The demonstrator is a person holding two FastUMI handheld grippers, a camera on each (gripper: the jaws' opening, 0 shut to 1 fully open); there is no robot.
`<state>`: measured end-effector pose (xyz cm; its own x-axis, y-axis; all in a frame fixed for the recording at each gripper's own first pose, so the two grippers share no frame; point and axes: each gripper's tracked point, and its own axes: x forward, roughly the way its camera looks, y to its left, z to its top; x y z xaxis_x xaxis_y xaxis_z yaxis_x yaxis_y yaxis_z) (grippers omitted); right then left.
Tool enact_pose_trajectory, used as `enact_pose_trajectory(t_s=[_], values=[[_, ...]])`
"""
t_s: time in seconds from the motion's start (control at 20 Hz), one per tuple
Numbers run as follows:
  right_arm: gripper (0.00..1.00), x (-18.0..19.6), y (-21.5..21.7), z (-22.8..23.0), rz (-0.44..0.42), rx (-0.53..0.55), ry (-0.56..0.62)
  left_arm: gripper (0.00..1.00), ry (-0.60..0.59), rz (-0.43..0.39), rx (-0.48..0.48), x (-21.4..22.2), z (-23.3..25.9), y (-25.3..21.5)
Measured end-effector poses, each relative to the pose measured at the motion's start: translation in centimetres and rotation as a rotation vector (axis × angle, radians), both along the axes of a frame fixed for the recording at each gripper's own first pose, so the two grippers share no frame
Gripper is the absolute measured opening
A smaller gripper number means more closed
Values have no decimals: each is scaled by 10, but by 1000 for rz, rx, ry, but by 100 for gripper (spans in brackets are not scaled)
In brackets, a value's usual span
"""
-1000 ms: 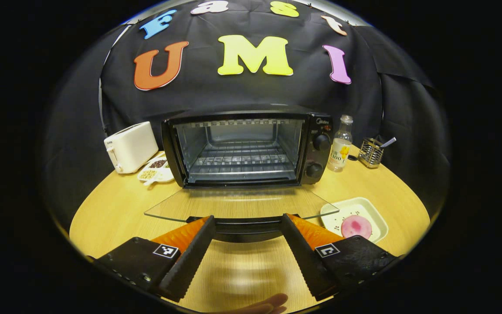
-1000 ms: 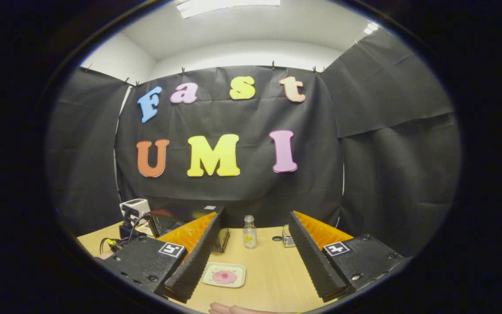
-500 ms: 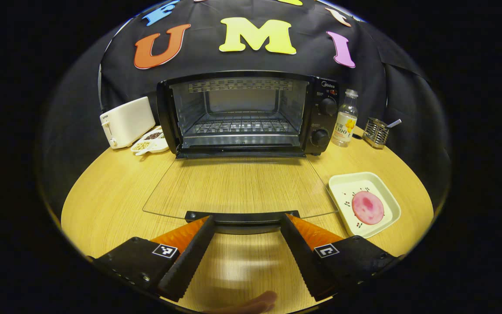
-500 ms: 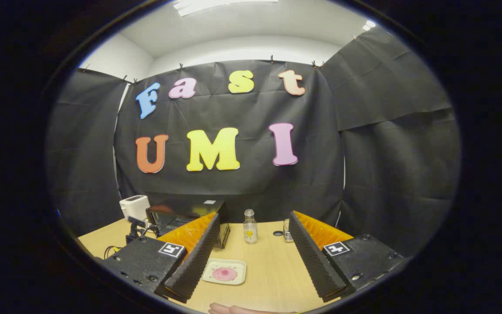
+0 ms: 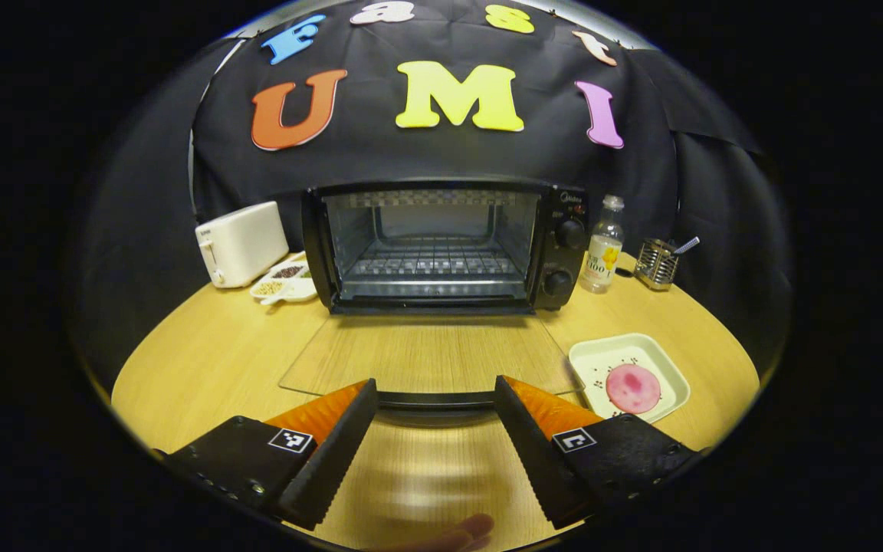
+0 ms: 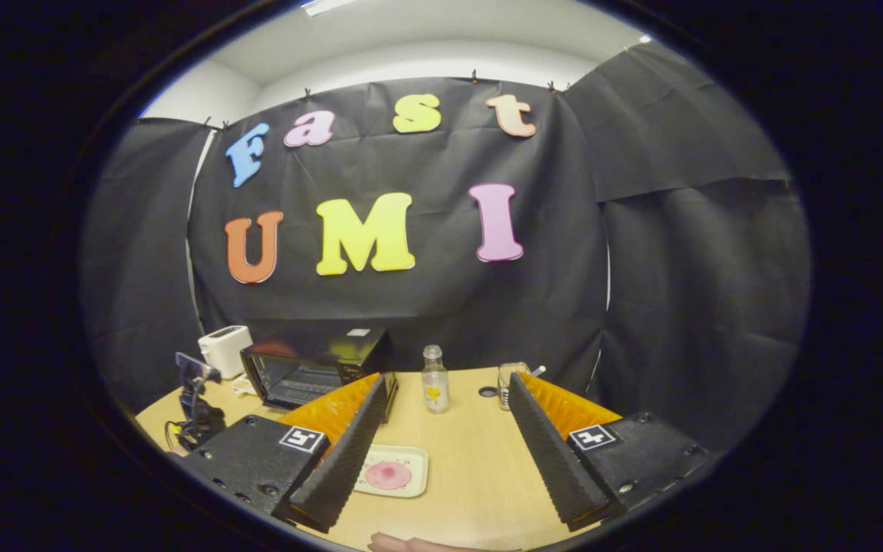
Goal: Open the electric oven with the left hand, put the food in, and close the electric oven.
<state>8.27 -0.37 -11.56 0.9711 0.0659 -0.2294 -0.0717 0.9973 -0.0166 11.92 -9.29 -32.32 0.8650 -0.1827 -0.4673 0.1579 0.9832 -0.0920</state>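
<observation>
Flanking oven (image 5: 441, 249): toaster (image 5: 241, 243), bottle (image 5: 599, 245)

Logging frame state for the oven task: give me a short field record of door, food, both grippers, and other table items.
oven door: glass door of the black electric oven is folded down flat, wire rack inside bare
door handle: black bar between the left gripper's fingers, no contact seen
food: round pink slice on a square cream plate, right of the door
left gripper: open
right gripper: open, above the wooden table, holds nothing
other items: white toaster, clear bottle, wire utensil holder
</observation>
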Motion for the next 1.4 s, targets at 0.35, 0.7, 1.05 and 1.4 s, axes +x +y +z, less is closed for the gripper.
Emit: enact_pose_trajectory(t_s=[0.35, 0.7, 1.05, 1.4], values=[[97, 60, 11, -86, 53, -58, 313, 97, -231, -18, -21, -42, 109, -9], [96, 92, 28, -165, 150, -60, 616, 96, -383, 55, -71, -60, 208, 28], [78, 93, 38, -248, 213, -19, 930, 97, -495, 86, -85, -74, 277, 51], [54, 63, 36, -298, 175, 69, 1202, 97, -529, 89, -49, -80, 284, 61]])
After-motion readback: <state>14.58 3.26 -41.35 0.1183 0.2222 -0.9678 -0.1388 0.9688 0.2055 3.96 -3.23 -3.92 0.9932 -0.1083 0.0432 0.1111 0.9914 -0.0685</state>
